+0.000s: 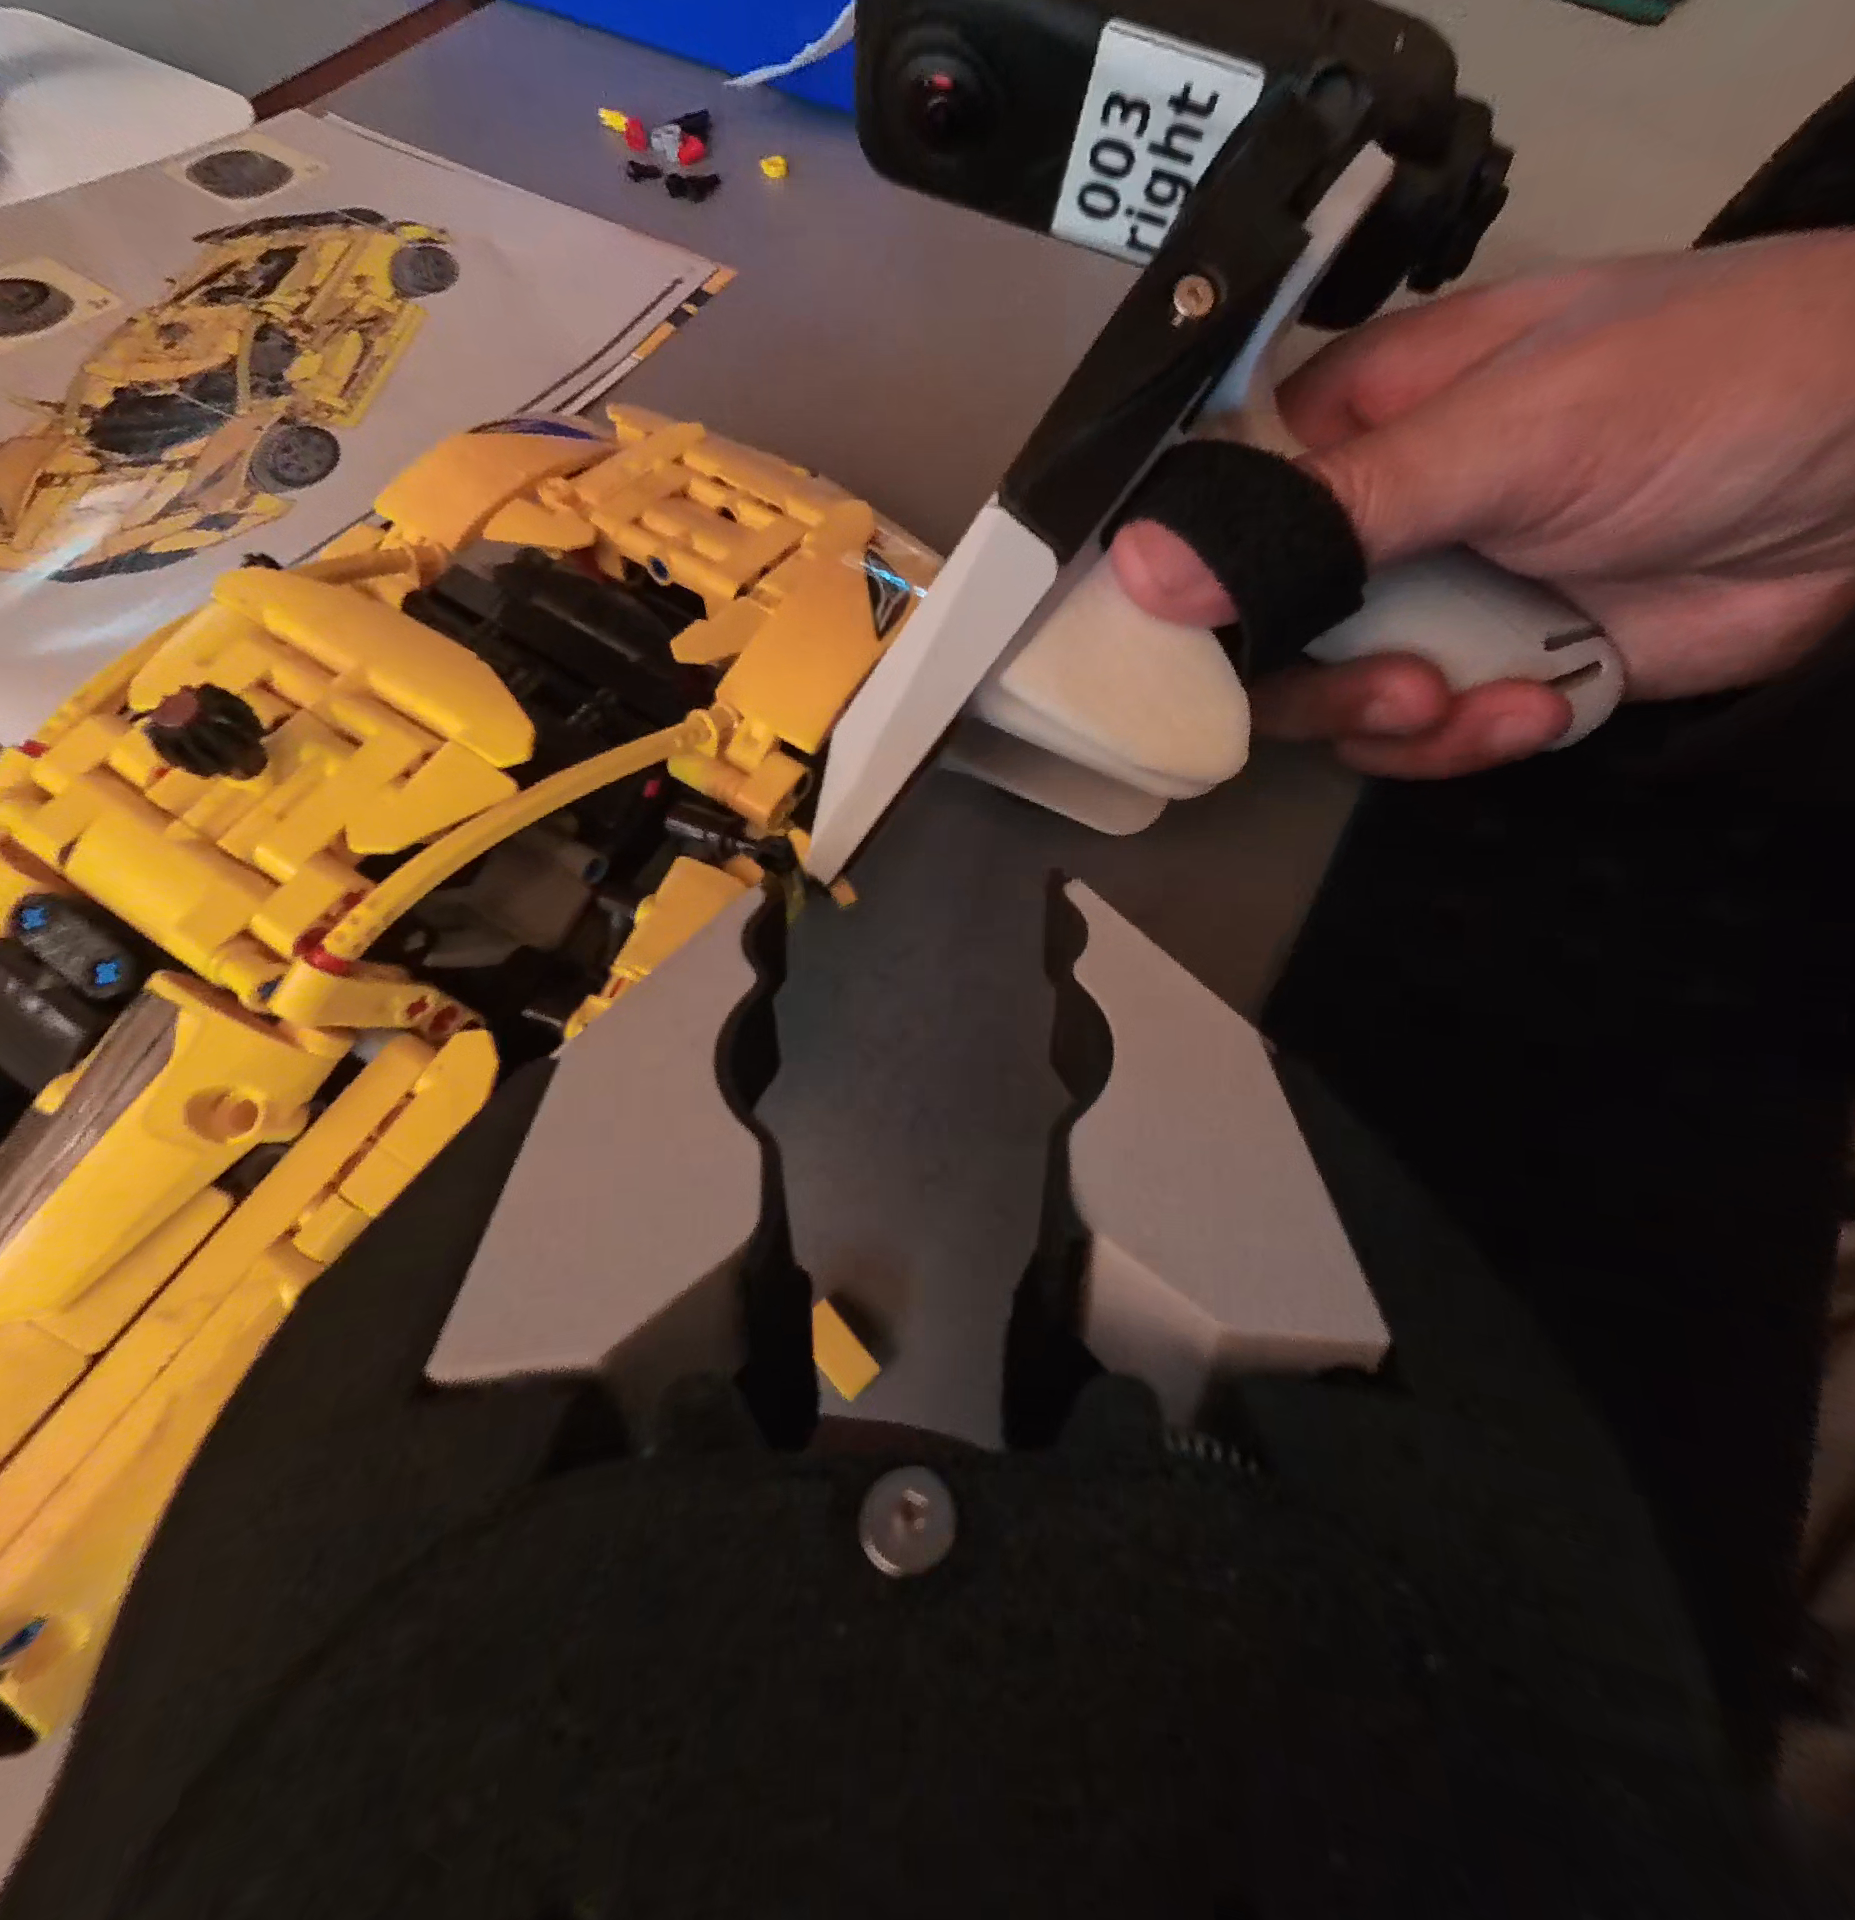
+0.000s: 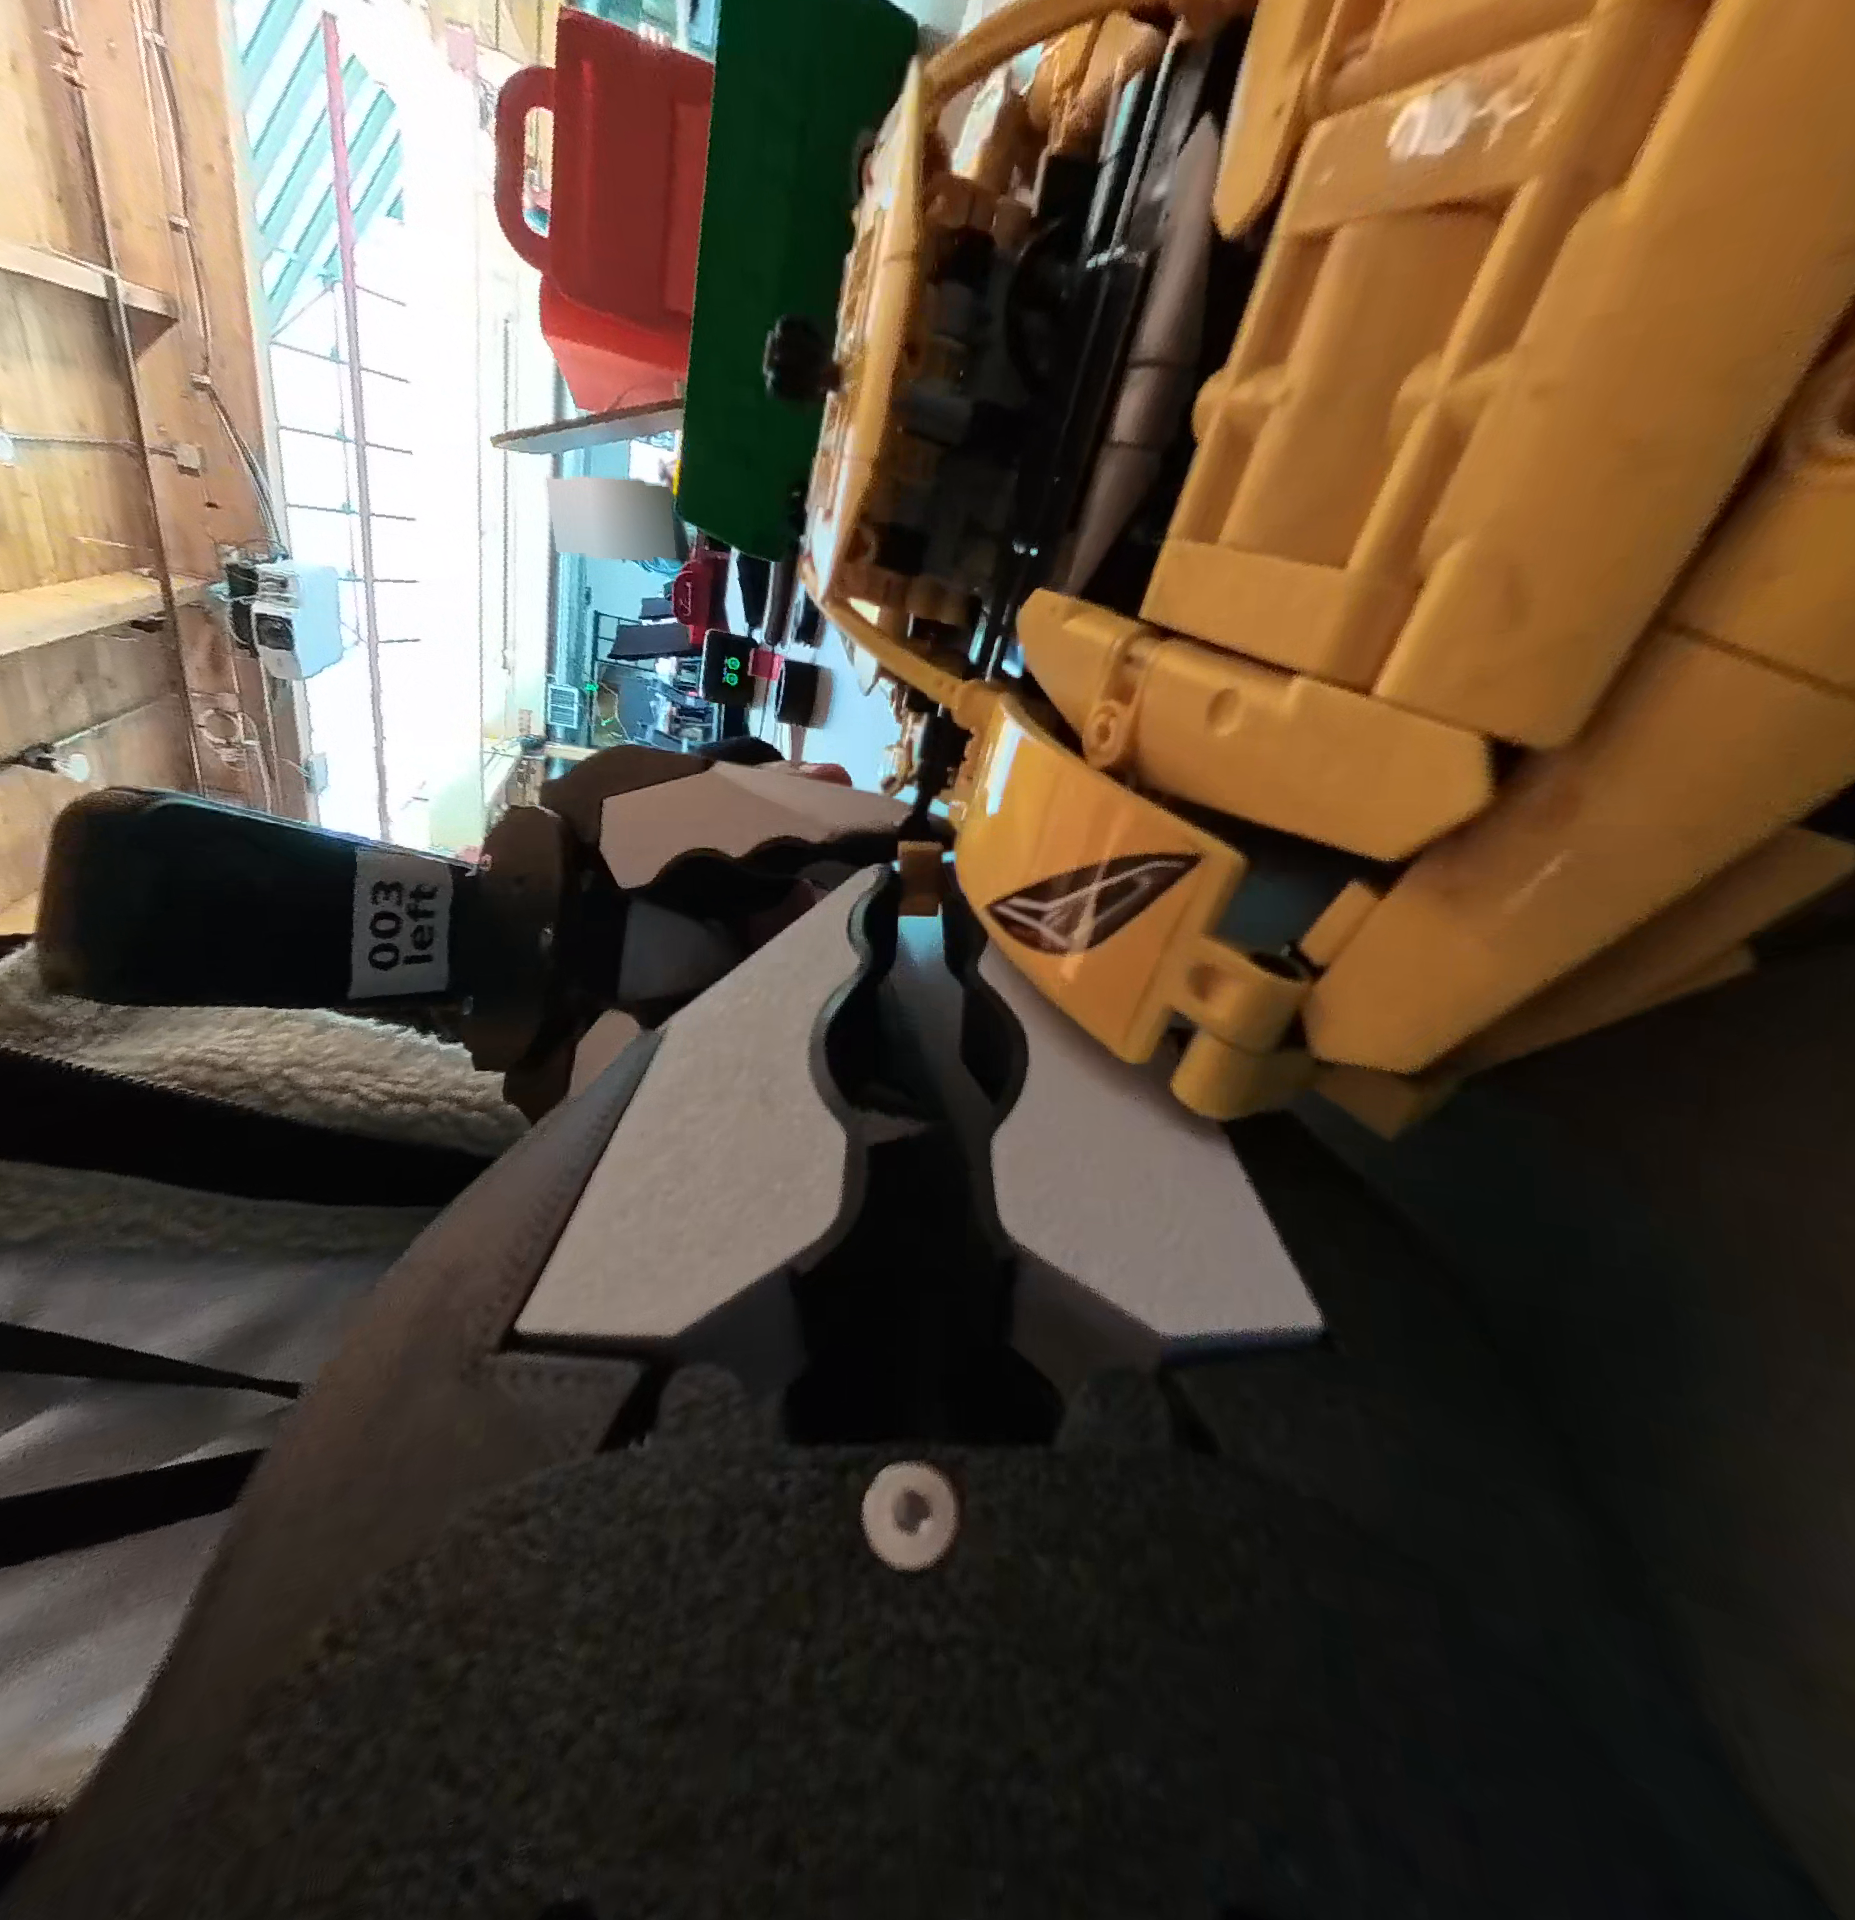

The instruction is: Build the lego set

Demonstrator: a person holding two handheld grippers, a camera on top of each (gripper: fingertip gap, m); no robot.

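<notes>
The left gripper (image 1: pixel 907 904) has its two grey fingers spread apart with nothing between them; the tip of its left finger touches the edge of the yellow lego car (image 1: pixel 383 831). A flat yellow piece (image 1: pixel 845 1351) lies on the grey table (image 1: pixel 902 343) between the finger bases.

The right gripper (image 2: pixel 918 883), held in a person's hand (image 1: pixel 1588 488), comes in from the other side, tilted steeply. Its fingertips are narrowed on a small tan peg (image 2: pixel 918 868) at the corner of the car, right by a dark angular sticker (image 2: pixel 1089 899) on the bodywork. Whether the jaws actually pinch the peg cannot be told.

The car rests on the table, mostly assembled, with black parts showing through its open middle. Beyond it lies an open instruction booklet (image 1: pixel 227 343) picturing the car, and farther off a small cluster of loose pieces (image 1: pixel 674 151) in red, black and yellow.
</notes>
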